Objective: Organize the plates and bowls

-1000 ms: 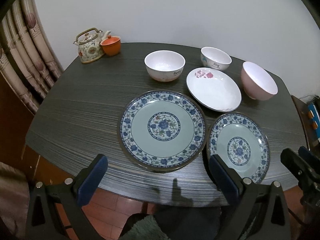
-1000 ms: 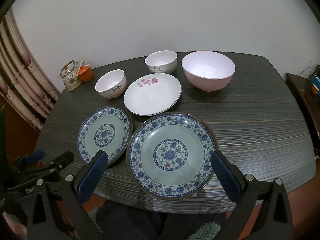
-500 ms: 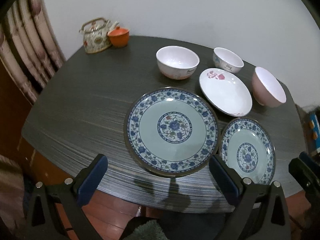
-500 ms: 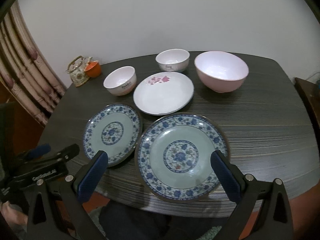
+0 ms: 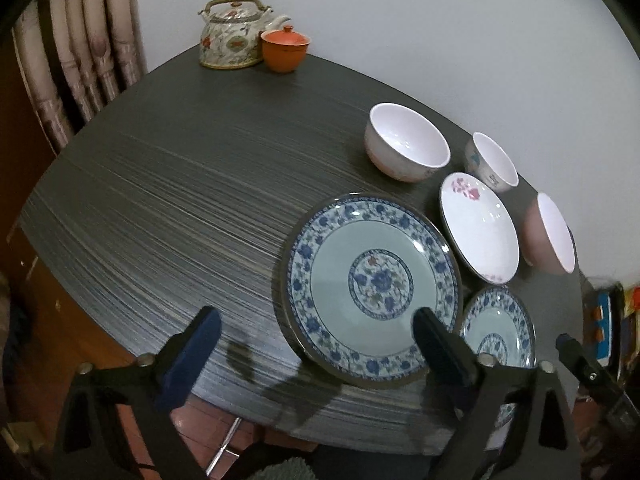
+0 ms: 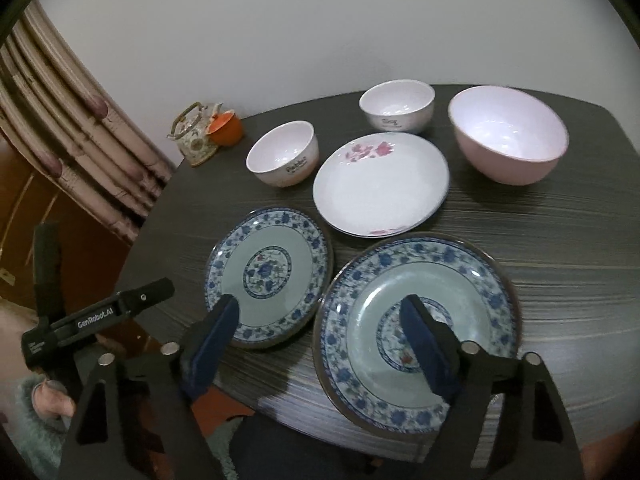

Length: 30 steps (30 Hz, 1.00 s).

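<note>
Two blue-patterned plates lie side by side at the table's front. The left plate [image 5: 372, 284] has its near rim between the fingers of my left gripper [image 5: 316, 354], whose jaws are closing without touching it. The right plate [image 6: 416, 332] has its left rim between the fingers of my right gripper [image 6: 318, 342], also closing, pads clear of the plate. The right finger hangs over that plate's middle, the left one over the near rim of the left plate [image 6: 268, 276]. Behind stand a white flowered plate [image 6: 380, 184], two white bowls [image 6: 282, 152] [image 6: 396, 106] and a pink bowl [image 6: 508, 132].
A patterned teapot [image 5: 232, 36] and an orange lidded cup [image 5: 286, 50] stand at the table's far left corner by a curtain [image 5: 92, 52]. The dark wood-grain table [image 5: 180, 200] is bare on its left half. A hand in a fuzzy sleeve [image 6: 44, 400] holds the left gripper's handle.
Both grippers came lower and closer to the blue plates. The left view rolled, so the plates now sit to its right. The right gripper's fingers drew closer together, the left's slightly.
</note>
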Each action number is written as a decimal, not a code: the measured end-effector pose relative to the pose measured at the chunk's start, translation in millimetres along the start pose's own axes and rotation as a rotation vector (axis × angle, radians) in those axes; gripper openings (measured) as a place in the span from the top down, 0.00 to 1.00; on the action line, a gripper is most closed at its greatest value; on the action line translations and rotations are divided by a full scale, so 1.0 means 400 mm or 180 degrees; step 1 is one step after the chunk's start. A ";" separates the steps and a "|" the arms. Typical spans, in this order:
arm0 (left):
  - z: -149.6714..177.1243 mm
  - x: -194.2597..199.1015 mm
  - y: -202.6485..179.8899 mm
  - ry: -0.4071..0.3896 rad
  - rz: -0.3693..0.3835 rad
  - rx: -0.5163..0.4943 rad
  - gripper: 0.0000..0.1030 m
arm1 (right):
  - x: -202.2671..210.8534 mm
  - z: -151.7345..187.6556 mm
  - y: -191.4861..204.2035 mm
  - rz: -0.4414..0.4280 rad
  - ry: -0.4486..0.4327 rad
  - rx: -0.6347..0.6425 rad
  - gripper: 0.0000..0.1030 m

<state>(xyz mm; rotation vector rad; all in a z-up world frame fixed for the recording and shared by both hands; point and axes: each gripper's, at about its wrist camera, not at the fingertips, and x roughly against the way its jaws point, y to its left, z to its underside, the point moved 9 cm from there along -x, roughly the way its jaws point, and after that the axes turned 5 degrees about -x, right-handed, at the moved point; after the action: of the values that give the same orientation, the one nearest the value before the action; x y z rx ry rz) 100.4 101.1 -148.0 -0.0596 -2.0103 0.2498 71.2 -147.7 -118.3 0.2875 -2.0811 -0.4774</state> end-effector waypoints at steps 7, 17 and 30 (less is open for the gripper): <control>-0.008 -0.057 0.044 0.0207 0.0407 0.0507 0.23 | -0.079 -0.031 0.004 -0.0243 0.0277 -0.0132 0.32; -0.032 -0.094 0.074 0.0097 0.0741 0.0744 0.24 | -0.212 -0.056 0.002 -0.0372 0.0645 -0.0302 0.50; -0.023 -0.176 0.086 0.0410 0.0856 0.0737 0.28 | -0.354 -0.068 -0.011 -0.0297 0.0919 -0.0297 0.61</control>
<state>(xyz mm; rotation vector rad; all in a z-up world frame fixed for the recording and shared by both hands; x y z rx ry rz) 137.1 125.5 -213.3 -0.1950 -1.8309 0.6327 168.5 -103.3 -215.1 0.3768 -1.7653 -0.5533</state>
